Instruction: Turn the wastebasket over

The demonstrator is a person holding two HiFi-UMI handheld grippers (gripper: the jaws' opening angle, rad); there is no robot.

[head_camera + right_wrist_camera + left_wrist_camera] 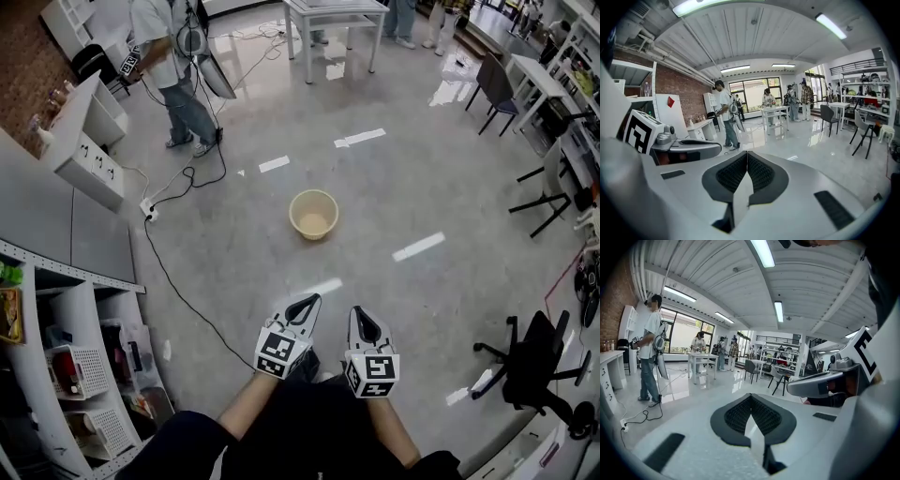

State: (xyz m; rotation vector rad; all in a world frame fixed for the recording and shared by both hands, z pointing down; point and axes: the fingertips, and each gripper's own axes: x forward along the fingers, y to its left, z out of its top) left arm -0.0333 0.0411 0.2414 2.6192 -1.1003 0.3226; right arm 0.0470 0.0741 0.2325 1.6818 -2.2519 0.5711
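Observation:
A cream-coloured round wastebasket (314,214) stands upright on the grey floor, mouth up, well ahead of both grippers in the head view. My left gripper (307,303) and my right gripper (362,318) are held side by side near my body, both pointing toward the basket and some way short of it. Both are shut with nothing between the jaws. In the left gripper view the left gripper (751,398) shows its dark pads meeting; the right gripper (747,155) looks the same in its own view. Neither gripper view shows the basket.
A black cable (178,272) trails across the floor at left. White shelving (66,356) stands at lower left, a person (173,66) at upper left, a white table (333,23) at the back, chairs (539,361) at right. White tape strips (419,247) mark the floor.

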